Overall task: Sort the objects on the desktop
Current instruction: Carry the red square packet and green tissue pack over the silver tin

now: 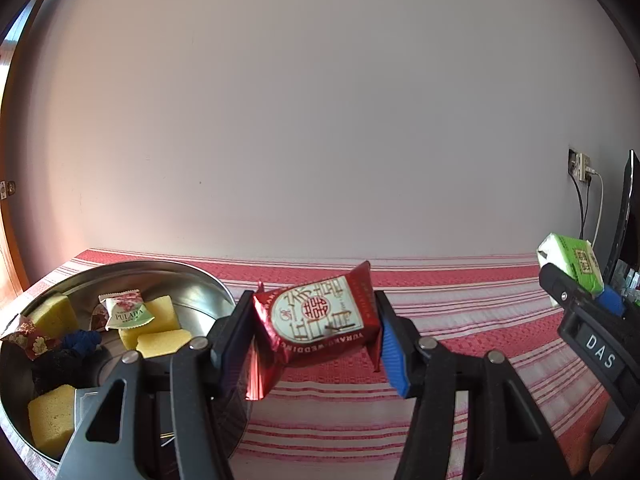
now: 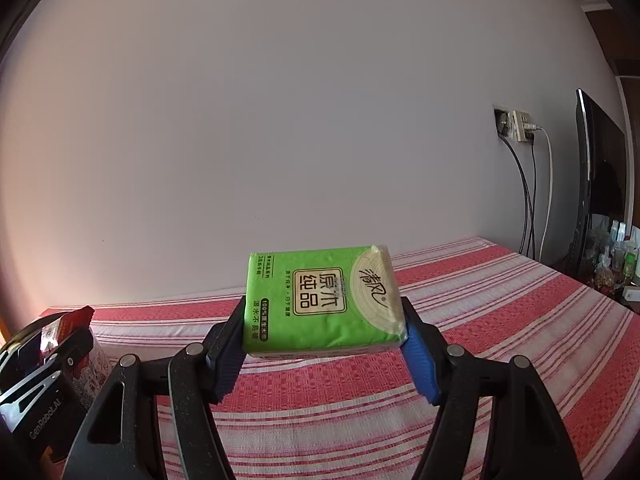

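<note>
My left tongs (image 1: pixel 316 328) hold a red snack packet (image 1: pixel 320 316), pads pressing on its two short ends, up off the worktop (image 1: pixel 460 320) and just beside the rim of the metal bowl (image 1: pixel 168 272) at the worktop's left end. The packet's light and prob. crushable inside; its foil is slick and the crimped ends crumple, so I'd judge the thick middle gives a safer hold than the fins. Its long axis runs across, pad to pad, tilted up a bit to the right, label facing me and upside down.

My right tongs (image 2: pixel 324 332) are shut on a green tissue pack (image 2: pixel 320 304), lifted clear above the striped cloth, approx. mid-worktop, well apart from the bowl. It's soft, light and squashy w/ a smooth plastic skin; the sides dent under the pads, so I reckon a firm squeeze across the width won't hurt it. Its long axis also lies pad to pad, roughly level, print upside down.
</note>
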`<act>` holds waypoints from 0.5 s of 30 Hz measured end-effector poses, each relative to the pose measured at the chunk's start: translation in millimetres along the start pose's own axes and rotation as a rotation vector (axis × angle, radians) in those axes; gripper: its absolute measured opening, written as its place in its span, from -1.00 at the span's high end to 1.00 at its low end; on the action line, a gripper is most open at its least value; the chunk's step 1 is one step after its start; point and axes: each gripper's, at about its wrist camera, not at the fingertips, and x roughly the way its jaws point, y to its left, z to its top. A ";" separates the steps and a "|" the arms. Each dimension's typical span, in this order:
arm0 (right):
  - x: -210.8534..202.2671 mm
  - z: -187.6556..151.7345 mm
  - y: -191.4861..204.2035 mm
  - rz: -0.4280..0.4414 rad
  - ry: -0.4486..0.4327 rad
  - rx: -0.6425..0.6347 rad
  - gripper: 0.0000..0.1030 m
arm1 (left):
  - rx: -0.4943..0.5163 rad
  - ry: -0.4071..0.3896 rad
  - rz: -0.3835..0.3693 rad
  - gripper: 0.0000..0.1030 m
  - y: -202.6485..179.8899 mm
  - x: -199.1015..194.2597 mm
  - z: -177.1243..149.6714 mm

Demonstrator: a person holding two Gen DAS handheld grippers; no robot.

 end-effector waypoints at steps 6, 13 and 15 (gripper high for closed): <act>-13.2 -5.5 21.5 0.034 -0.022 -0.082 -0.38 | 0.019 -0.018 0.000 -0.10 -0.5 -9.3 -5.1; -10.7 -6.6 24.0 0.060 -0.024 -0.078 -0.39 | 0.014 -0.007 -0.008 -0.10 -12.1 -17.9 -3.5; -11.4 -7.0 25.4 0.070 -0.027 -0.078 -0.39 | 0.017 -0.006 -0.012 -0.10 -13.2 -18.7 -4.0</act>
